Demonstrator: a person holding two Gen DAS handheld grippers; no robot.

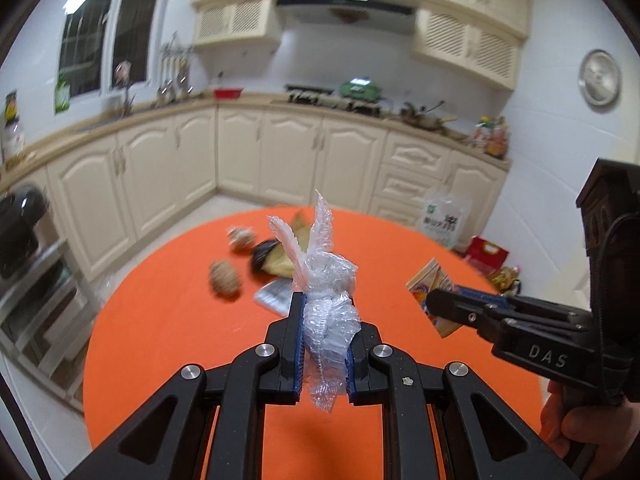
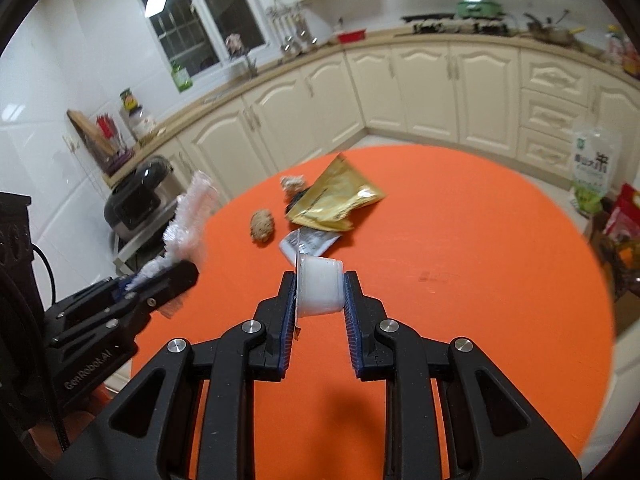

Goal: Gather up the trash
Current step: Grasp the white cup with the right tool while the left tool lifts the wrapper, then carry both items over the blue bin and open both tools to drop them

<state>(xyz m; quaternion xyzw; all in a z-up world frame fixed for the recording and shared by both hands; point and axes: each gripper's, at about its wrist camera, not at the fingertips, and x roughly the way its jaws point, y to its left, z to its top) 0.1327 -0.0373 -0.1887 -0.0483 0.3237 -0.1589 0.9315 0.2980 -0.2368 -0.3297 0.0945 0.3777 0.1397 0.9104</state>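
Home kitchen, cream cabinets (image 1: 288, 152), range hood (image 1: 344, 10), stove (image 1: 316, 94), countertop (image 2: 224, 94)

far middle of the orange counter (image 2: 460, 240) crowded: gold wrapper (image 2: 334, 200), white packet (image 2: 310, 243), two crumpled brown wads (image 2: 262, 226) close together. wide bare cloth to the right and near edge. left tool (image 2: 176, 276) blocks the left flank.
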